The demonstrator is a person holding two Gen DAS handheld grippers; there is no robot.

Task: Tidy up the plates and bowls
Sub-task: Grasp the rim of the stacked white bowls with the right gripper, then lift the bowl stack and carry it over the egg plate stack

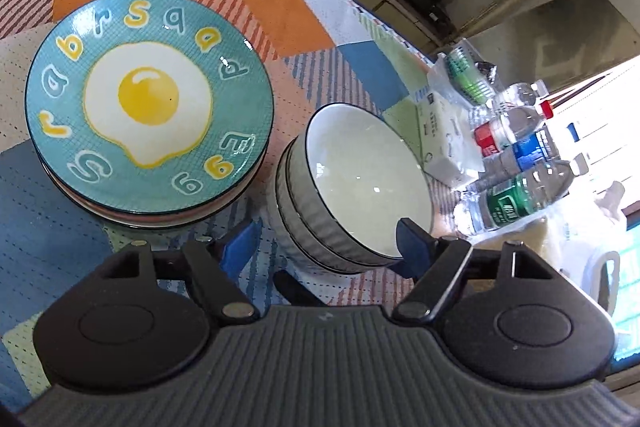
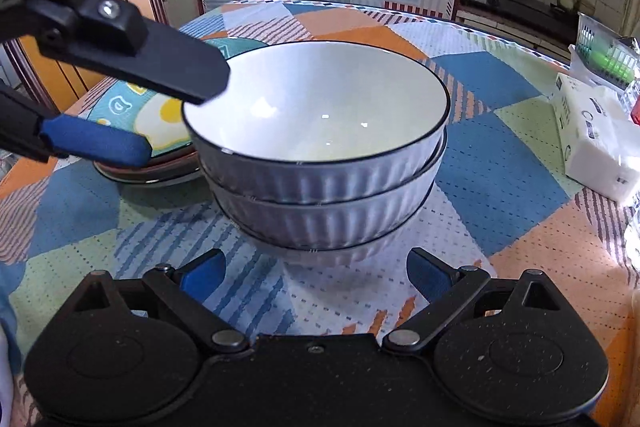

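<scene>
- The left gripper (image 1: 324,243) has its jaws spread wide with nothing gripped; in its own view one blue pad sits just outside the near wall of the bowl stack (image 1: 352,187) and the other just over the top bowl's rim, on the inner side, with no pressing visible
- The right gripper (image 2: 316,273) also stands open and empty, its pads low and just short of the base of the same stack (image 2: 320,163)
- The bowls are three, nested, upright on the patchwork tablecloth (image 2: 500,147); white glazed inside, ribbed grey outside, dark line at each rim
- I judge them ceramic: stiff, fairly heavy as a stack, breakable, and slick on the glaze; the ribbed wall should give better purchase than the inside
- A pinch across the top rim would likely lift only the top bowl; for the whole stack, the lowest bowl needs supporting
- Just beside the bowls lies the stack of plates (image 1: 150,103), a teal fried-egg plate on top; flat, thin-edged, best taken at the rim
- Water bottles (image 1: 520,183) and a tissue pack (image 2: 596,143) crowd the table's far side
</scene>
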